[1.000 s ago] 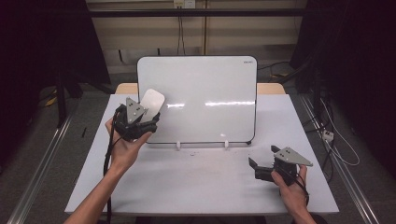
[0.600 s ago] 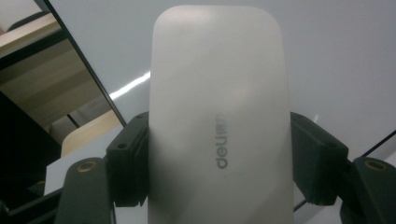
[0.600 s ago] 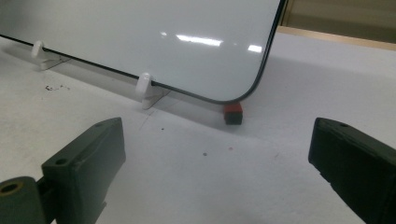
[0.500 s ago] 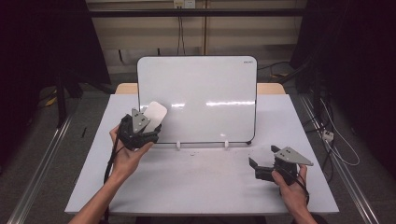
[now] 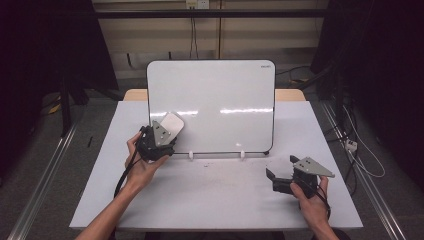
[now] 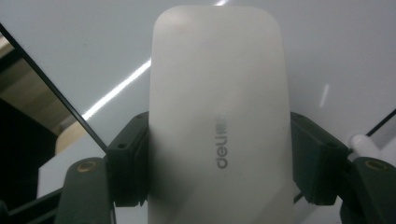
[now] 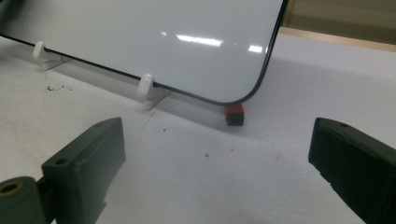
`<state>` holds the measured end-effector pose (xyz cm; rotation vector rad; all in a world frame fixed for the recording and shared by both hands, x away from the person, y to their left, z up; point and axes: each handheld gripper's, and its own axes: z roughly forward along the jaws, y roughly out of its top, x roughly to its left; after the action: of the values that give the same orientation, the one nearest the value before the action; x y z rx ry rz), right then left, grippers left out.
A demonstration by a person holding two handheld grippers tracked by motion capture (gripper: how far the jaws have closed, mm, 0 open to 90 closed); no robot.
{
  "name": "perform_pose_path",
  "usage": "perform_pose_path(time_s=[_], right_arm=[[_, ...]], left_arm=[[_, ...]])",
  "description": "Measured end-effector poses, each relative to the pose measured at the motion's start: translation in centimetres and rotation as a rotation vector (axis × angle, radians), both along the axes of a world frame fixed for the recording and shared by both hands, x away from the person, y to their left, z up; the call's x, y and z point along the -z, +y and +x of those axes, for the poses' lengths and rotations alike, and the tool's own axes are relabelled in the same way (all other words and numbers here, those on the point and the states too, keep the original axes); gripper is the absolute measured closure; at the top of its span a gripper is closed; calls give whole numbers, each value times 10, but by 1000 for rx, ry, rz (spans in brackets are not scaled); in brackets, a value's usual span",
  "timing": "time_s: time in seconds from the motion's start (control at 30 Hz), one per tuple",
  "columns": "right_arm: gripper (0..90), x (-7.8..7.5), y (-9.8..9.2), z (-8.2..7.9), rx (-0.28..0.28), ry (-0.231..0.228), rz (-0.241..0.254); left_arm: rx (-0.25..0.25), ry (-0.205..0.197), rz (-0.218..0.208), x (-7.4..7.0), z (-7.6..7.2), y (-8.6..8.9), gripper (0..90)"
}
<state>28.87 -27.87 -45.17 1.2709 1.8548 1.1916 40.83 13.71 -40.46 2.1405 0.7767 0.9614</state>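
The left gripper (image 5: 161,140) clamps a white eraser (image 6: 219,116) against the whiteboard (image 5: 220,100); the right gripper (image 5: 280,180) rests on the desk (image 5: 210,200), jaws spread.

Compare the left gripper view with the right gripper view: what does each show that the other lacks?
Left gripper view: a white eraser marked "deli", clamped between that gripper's jaws. Right gripper view: open, empty jaws, two white clips holding the board's lower edge, and a small red-and-black block by its corner. Both share the whiteboard and the white table.

Whiteboard (image 5: 220,105) upright across mid-table (image 5: 210,200)
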Motion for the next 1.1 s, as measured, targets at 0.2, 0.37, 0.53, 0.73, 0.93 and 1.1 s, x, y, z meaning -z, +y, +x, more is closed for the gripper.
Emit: perform_pose_path(time_s=[0.2, 0.37, 0.53, 0.73, 0.93, 1.1], right_arm=[[44, 2, 2, 3, -9, 13, -8], [40, 1, 0, 0, 3, 9, -5], [43, 2, 2, 1, -9, 14, -12], [43, 2, 2, -1, -7, 9, -10], [41, 0, -1, -2, 2, 3, -7], [42, 0, 0, -1, 4, 2, -13]], left_arm=[[0, 5, 16, 7, 6, -2, 310], [-6, -7, 34, 10, 6, -4, 310], [-13, 4, 34, 10, 6, -4, 300], [-7, 31, 4, 11, 7, -3, 189], [-3, 73, -59, 6, 6, 4, 96], [5, 96, -124, 1, 3, 10, 51]])
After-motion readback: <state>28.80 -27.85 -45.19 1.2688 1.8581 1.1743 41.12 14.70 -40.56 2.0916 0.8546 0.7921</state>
